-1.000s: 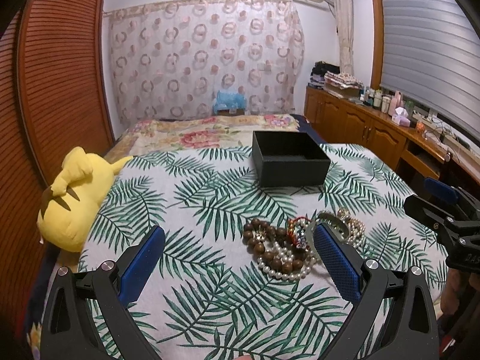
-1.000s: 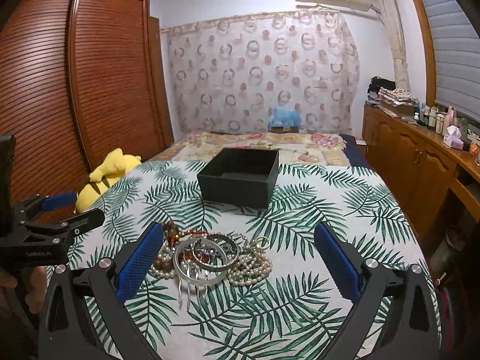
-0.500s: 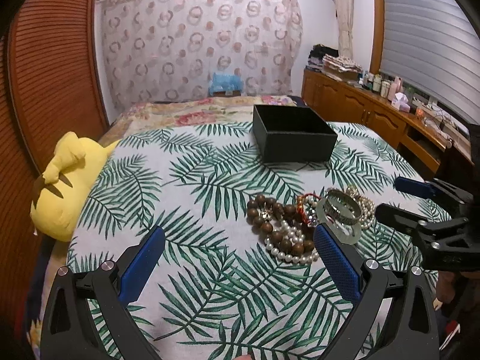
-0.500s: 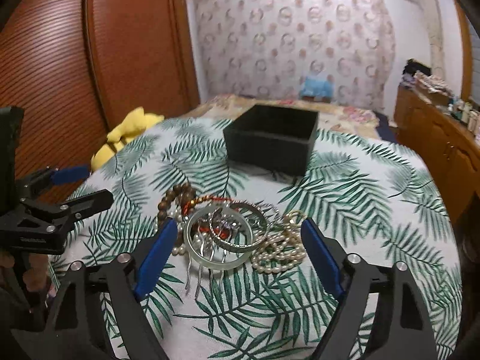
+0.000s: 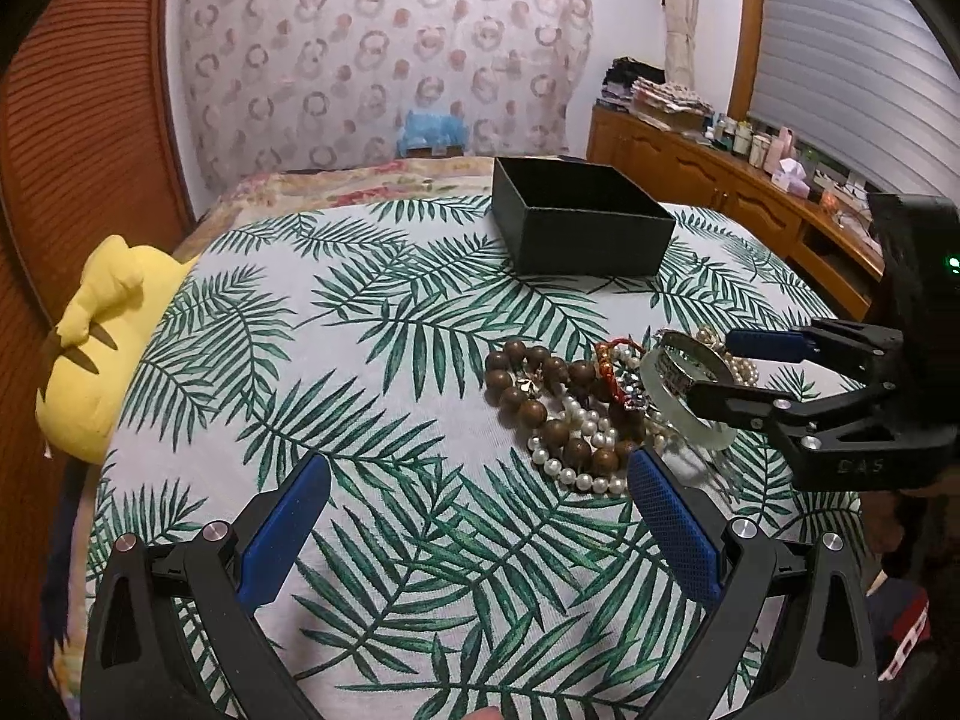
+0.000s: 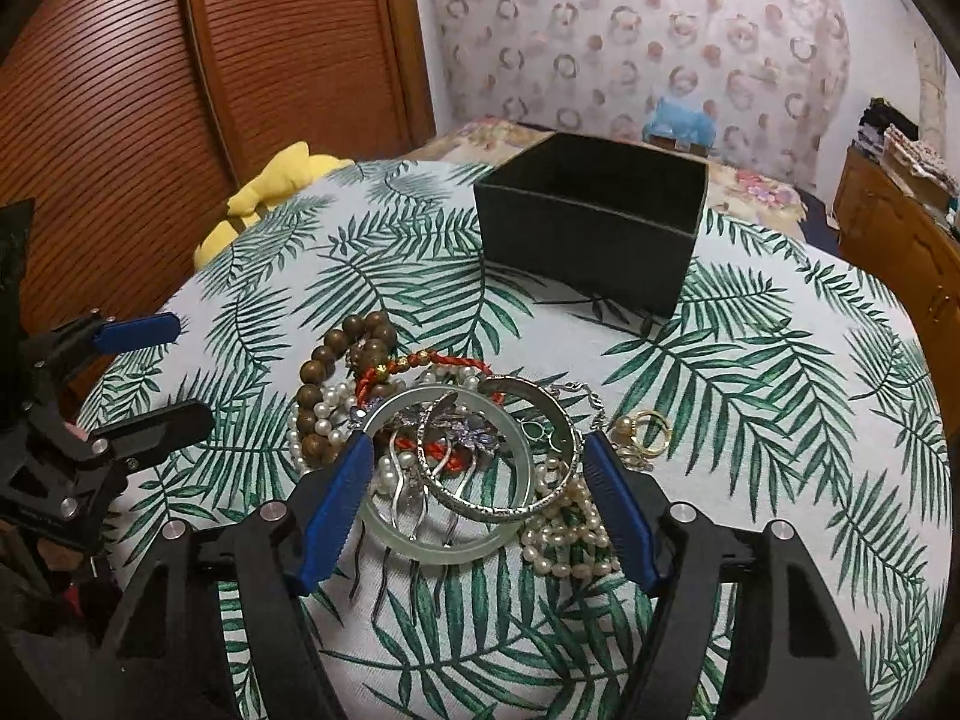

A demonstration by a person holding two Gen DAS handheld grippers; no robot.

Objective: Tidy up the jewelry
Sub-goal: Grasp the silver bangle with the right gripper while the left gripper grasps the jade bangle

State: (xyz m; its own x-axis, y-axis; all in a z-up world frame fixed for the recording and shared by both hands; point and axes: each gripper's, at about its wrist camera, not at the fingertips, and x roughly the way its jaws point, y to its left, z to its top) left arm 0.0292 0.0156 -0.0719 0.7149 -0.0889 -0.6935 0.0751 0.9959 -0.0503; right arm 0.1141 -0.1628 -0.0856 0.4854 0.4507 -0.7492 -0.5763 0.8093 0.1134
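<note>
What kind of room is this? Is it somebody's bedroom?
Most likely a bedroom: the jewelry pile lies on a bed's leaf-print cover, a yellow plush toy sits at its edge, and a louvered wooden wardrobe stands alongside.

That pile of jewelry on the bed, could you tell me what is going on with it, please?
A person holds a gripper in each hand. The right gripper has come down over the jewelry pile, its jaws closing around the pale green bangle and silver bangle but not yet gripping. The left gripper hovers open beside the pile. The black box behind looks empty.
</note>
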